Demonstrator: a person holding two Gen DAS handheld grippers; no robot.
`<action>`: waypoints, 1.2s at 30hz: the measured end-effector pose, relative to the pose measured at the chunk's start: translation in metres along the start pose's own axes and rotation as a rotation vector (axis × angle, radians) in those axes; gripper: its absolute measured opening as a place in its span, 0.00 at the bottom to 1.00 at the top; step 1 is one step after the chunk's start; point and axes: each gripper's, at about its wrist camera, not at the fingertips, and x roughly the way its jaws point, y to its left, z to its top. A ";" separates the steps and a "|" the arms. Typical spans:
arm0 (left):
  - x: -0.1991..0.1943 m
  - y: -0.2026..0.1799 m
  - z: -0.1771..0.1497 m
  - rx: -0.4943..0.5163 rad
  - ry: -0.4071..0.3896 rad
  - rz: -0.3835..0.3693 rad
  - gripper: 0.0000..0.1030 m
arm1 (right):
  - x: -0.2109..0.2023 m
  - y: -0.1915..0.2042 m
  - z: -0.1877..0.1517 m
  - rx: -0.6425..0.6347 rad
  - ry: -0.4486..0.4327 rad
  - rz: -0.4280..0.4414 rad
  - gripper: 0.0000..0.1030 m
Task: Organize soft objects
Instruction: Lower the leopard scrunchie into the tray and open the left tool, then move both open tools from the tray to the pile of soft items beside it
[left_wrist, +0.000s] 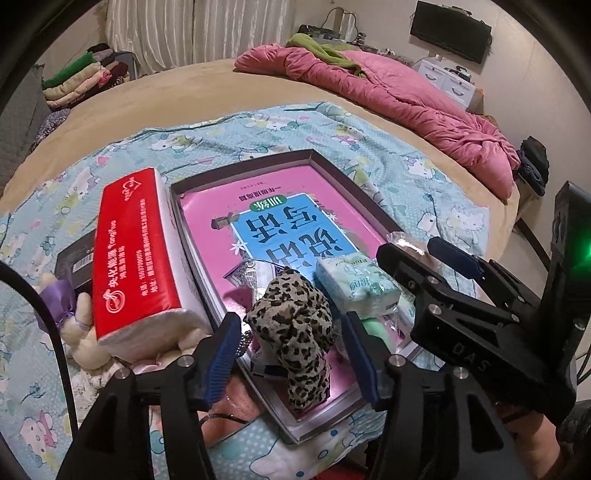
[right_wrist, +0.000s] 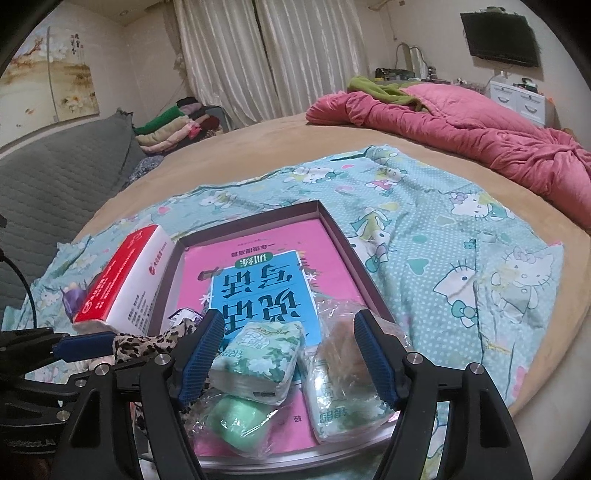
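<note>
Left tool (left_wrist: 290, 341) spread wide around the leopard-print cloth (left_wrist: 295, 332) standing at the near edge inside the shallow box (left_wrist: 314, 157), pads not touching it. Right tool (right_wrist: 288, 358) also spread, over the green tissue pack (right_wrist: 258, 363) in the box's near right part. Red tissue pack (left_wrist: 136, 254) just left of the box, on the cartoon sheet (right_wrist: 443, 240) of the bed.

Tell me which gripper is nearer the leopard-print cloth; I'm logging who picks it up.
Left. The left gripper is open around the leopard-print cloth in the tray; the right gripper sits off to its right, over the tissue packs.
</note>
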 end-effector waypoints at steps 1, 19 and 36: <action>-0.002 0.000 0.000 -0.001 -0.004 -0.001 0.57 | 0.000 0.000 0.000 -0.001 -0.001 -0.003 0.72; -0.029 -0.002 -0.002 0.009 -0.052 0.012 0.66 | -0.010 0.000 0.001 0.008 -0.024 -0.027 0.76; -0.041 -0.002 -0.017 0.025 -0.040 0.015 0.67 | -0.017 0.002 0.000 0.004 -0.024 -0.067 0.76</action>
